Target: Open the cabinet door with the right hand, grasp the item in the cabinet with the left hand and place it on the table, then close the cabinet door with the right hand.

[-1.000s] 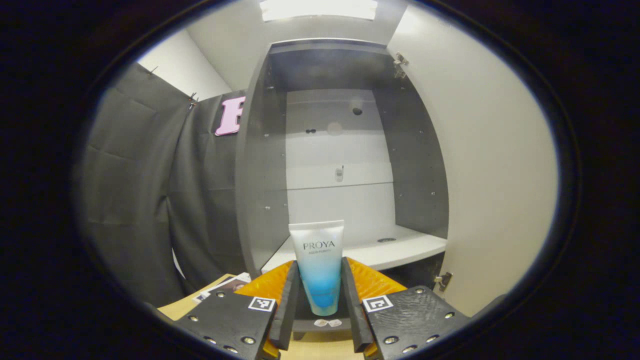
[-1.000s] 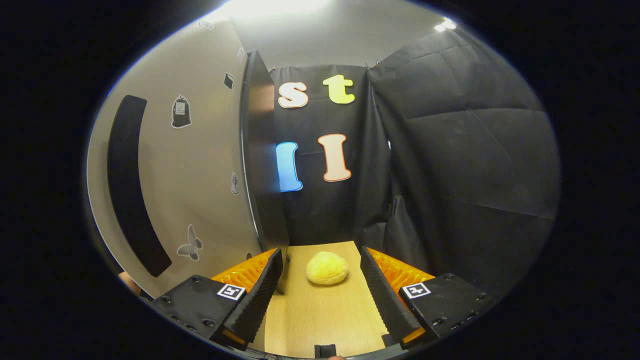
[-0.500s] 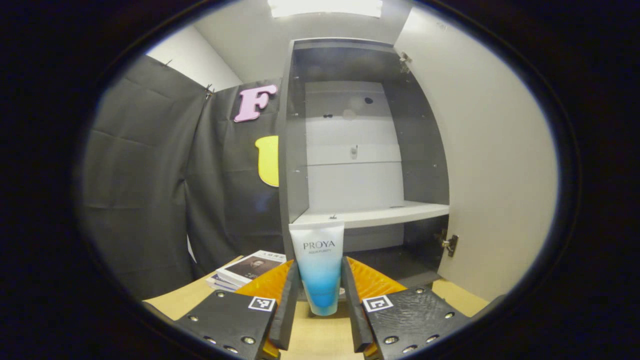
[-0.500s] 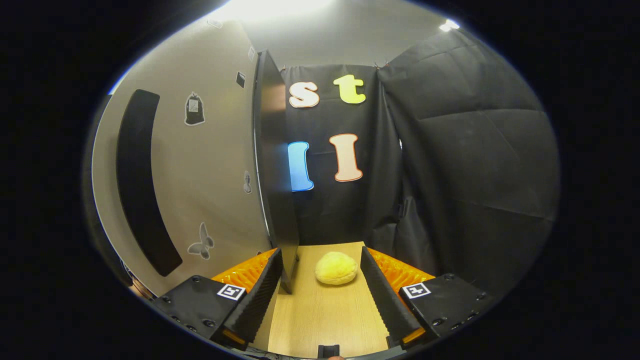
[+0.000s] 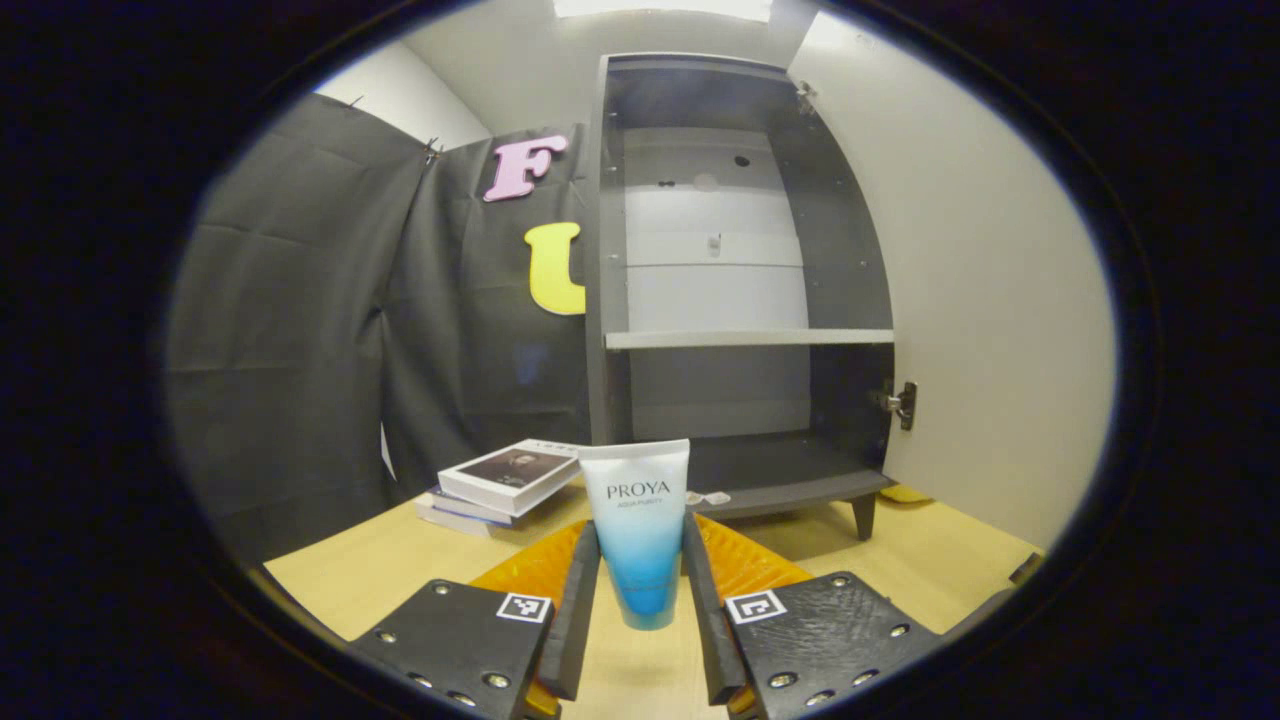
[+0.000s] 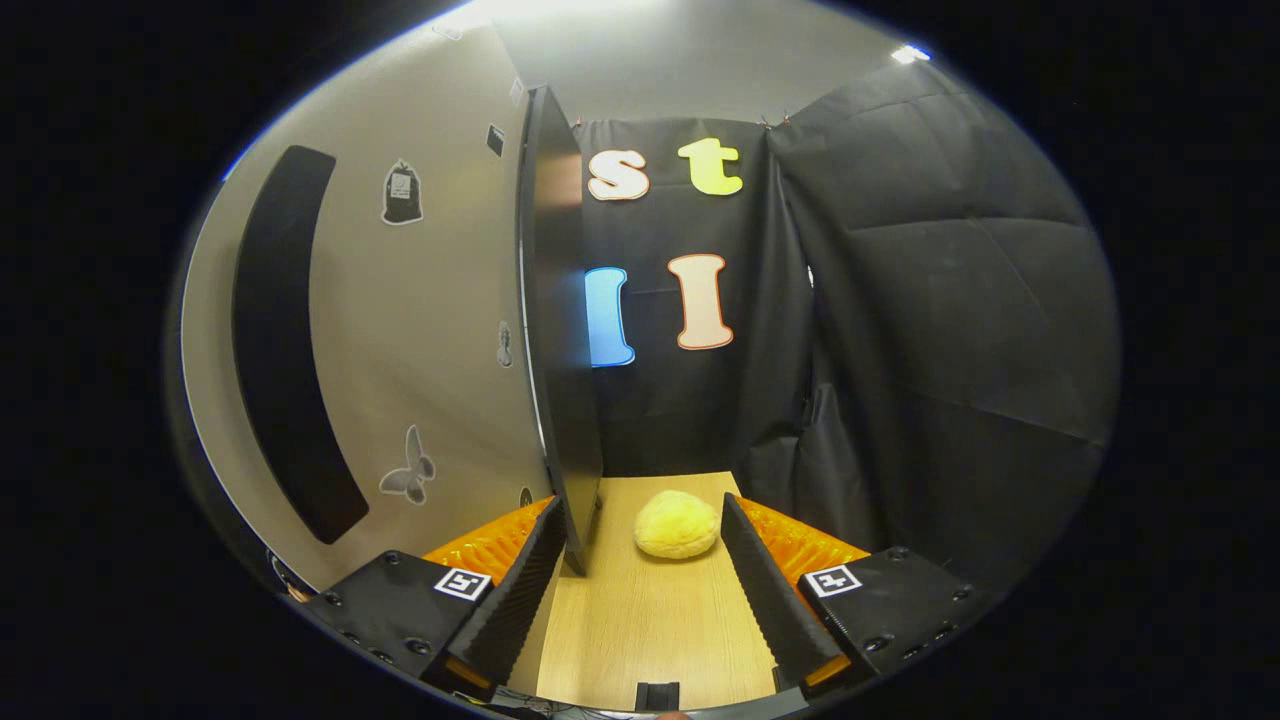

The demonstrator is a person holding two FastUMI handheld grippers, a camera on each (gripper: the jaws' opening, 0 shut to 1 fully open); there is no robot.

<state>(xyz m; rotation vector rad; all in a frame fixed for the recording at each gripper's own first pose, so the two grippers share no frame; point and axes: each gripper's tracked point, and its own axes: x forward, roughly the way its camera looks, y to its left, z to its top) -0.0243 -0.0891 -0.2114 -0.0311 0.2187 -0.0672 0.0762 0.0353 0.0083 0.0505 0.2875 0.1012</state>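
- white-and-blue tube [image 5: 637,535] pinched upright by left gripper [image 5: 640,630], above wooden table [image 5: 400,570].
- right gripper [image 6: 640,590] jaws apart beside open cabinet door [image 6: 440,330].

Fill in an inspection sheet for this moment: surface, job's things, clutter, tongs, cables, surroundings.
Surface: wooden table, bare in front of the cabinet.
Job's things: cabinet with its door open, shelves bare; tube held upright, cap down, above the table.
Clutter: stack of books left of the cabinet; yellow sponge on the table.
Tongs: left tongs shut on the tube; right tongs open, by the door's edge.
Cables: nothing seen.
Surroundings: black cloth wall, ceiling light.
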